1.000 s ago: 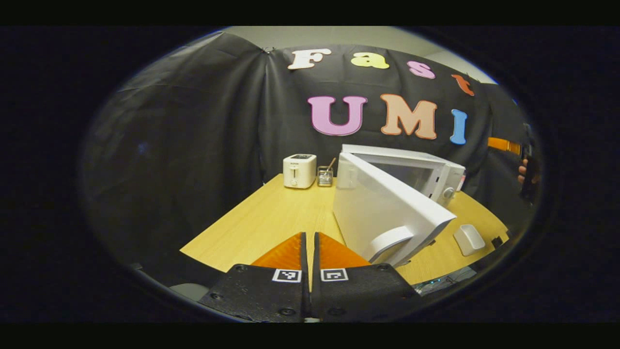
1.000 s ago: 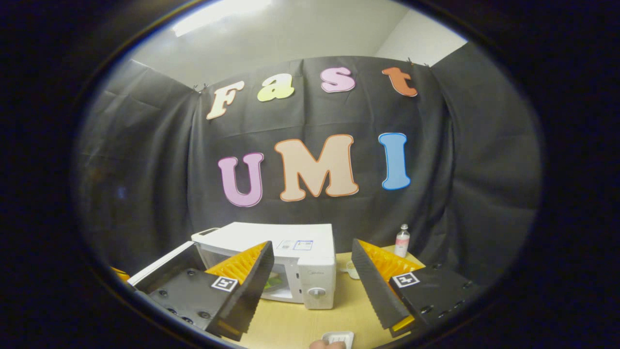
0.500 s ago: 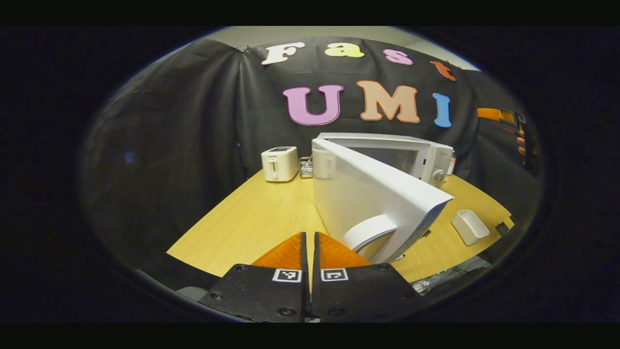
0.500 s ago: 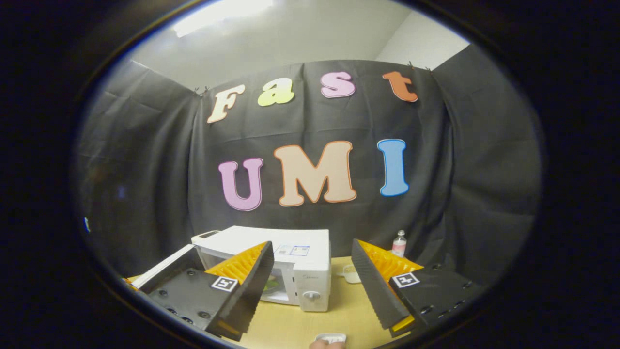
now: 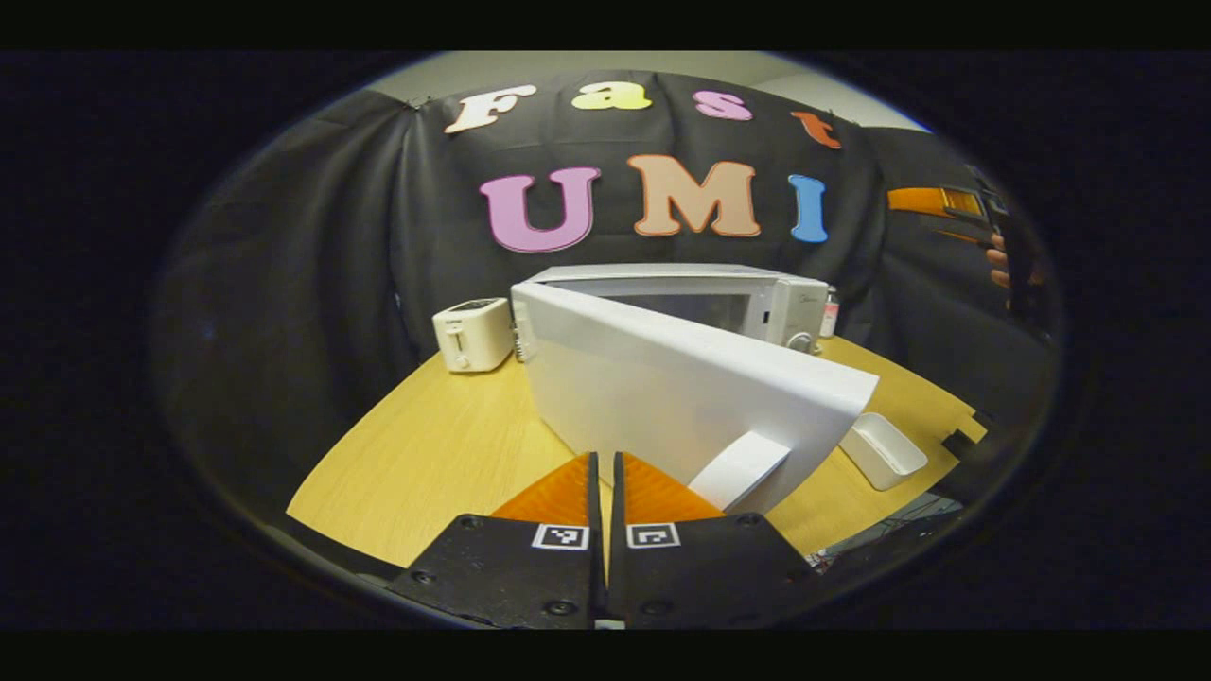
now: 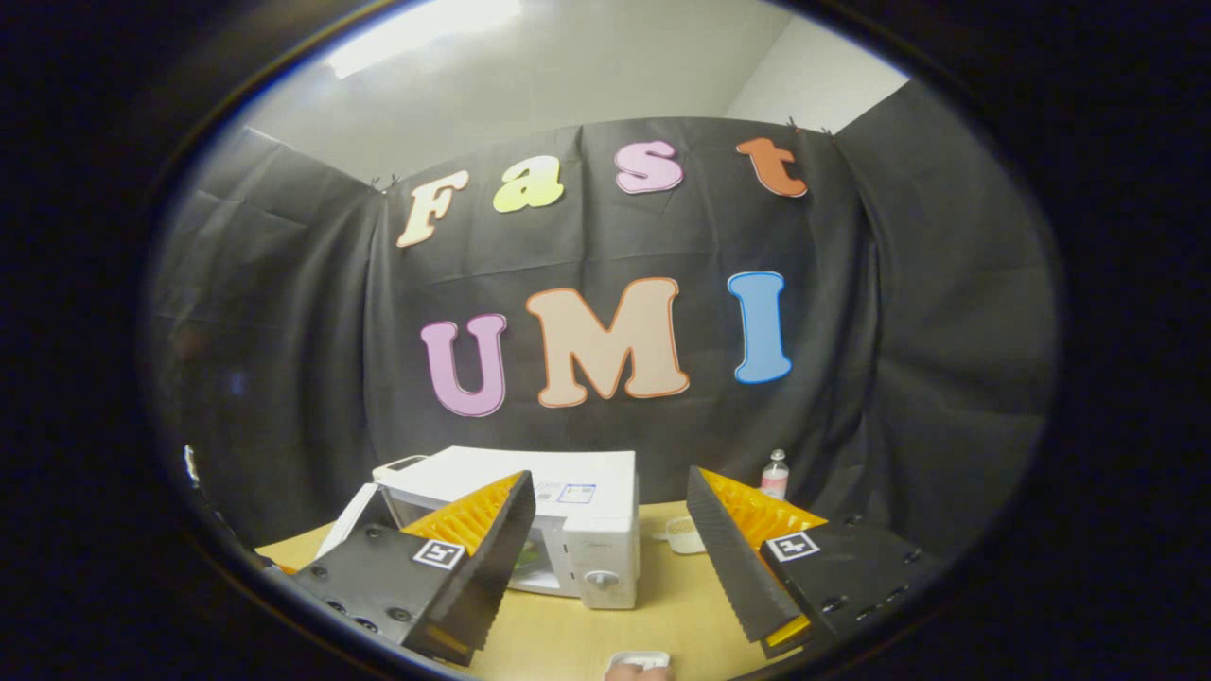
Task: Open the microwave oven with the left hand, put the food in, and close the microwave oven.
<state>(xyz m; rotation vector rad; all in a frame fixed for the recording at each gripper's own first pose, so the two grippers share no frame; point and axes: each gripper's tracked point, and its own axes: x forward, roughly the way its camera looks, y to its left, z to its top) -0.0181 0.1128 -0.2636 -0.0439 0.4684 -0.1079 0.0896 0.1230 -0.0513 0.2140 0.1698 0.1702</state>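
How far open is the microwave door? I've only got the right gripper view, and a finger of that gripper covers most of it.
Observer: In the left gripper view the microwave door stands partly open, hinged at its left edge, with its free edge swung out toward the camera.
Operator: Is the left gripper holding it?
Observer: No. The left gripper is shut with nothing between its fingers, and the handle sits just right of the fingertips.
Operator: Anything left of the oven?
Observer: A white toaster stands on the table there.
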